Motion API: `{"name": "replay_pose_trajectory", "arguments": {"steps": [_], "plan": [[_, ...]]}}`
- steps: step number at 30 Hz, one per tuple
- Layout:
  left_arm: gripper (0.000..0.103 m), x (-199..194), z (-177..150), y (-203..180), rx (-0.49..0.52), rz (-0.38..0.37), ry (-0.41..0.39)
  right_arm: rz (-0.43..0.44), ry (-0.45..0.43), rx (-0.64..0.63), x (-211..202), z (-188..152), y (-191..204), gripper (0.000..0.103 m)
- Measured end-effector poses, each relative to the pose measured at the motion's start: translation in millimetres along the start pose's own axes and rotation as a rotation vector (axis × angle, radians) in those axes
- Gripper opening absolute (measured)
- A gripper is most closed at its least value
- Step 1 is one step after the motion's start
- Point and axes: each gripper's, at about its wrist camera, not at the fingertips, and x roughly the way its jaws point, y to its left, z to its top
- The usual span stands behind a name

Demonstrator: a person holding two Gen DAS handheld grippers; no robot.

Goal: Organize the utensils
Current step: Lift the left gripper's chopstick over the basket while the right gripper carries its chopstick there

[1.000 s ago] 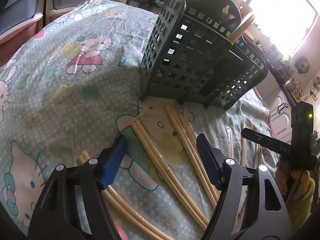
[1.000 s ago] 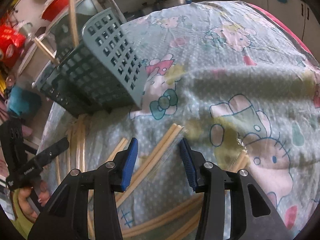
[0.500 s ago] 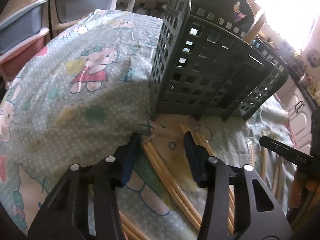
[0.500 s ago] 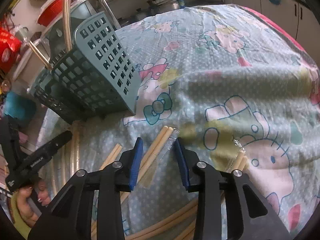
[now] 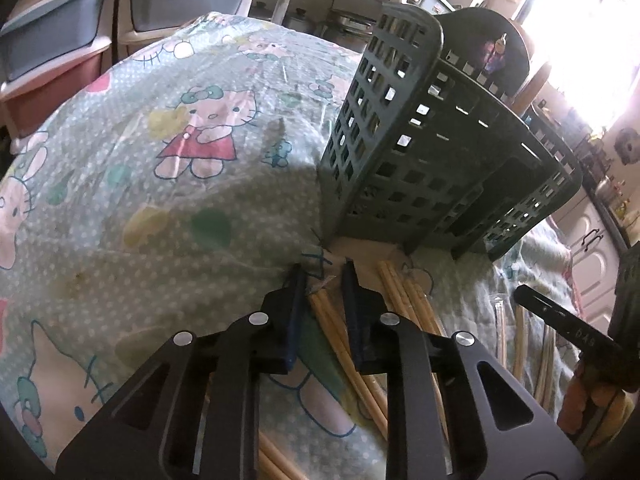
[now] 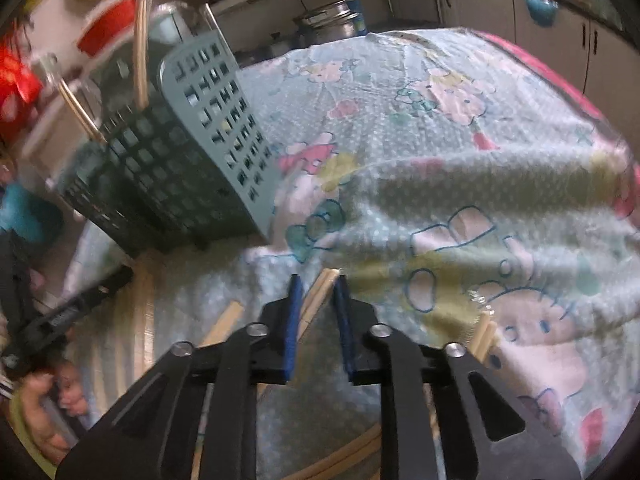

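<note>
A: Bamboo, by the look of it. The left gripper (image 5: 324, 280) has its jaws closing around the near end of 1 wrapped chopstick pair (image 5: 326, 312), and the right gripper (image 6: 316, 292) is closing on another pair (image 6: 320, 290).

B: Are the pads pressing yet?

A: Hard to be sure. On both sides the sticks sit between the blue pads, with only a sliver of gap left. I'd call them nearly pinched, not yet firmly held.

B: Where is everything lying?

A: On the cartoon-print cloth (image 5: 168, 208), just in front of the green slotted caddy (image 5: 420, 160). More pairs (image 5: 404, 300) lie loose beside the left one, nearly touching it. 2 sticks (image 6: 140, 64) already stand in the caddy.

B: What could go wrong?

A: I see 3 risks. The plastic sleeve is slick, so a pair could slide out when lifted. Each grip is near an end, so the long free part may droop and twist in the pads. And the cloth is soft and rumpled: a pad could catch a fold and drag it, nudging the caddy or the neighbouring sticks.
</note>
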Motion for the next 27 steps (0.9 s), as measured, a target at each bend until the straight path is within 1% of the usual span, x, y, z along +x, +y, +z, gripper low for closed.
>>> {"name": "replay_pose_trajectory", "arguments": {"steps": [2, 5, 10, 17, 22, 27], "plan": [[0.013, -1, 0, 2, -0.011, -0.016, -0.001, 0.07, 0.015, 0.051, -1, 0, -5, 0.011], [0.01, -2, 1, 7, -0.036, -0.053, -0.003, 0.134, 0.01, 0.092, -6, 1, -8, 0.009], [0.009, -8, 3, 7, -0.051, -0.11, -0.012, 0.2, -0.034, 0.12, -23, 3, -8, 0.008], [0.008, -35, 5, 2, -0.063, -0.173, -0.073, 0.251, -0.103, 0.127, -54, 2, -7, 0.006], [0.008, -63, 6, -5, -0.039, -0.158, -0.169, 0.259, -0.159, 0.124, -77, -1, -6, 0.006], [0.007, -88, 10, -5, -0.04, -0.156, -0.242, 0.234, -0.247, 0.1, -105, -2, -5, 0.005]]}}
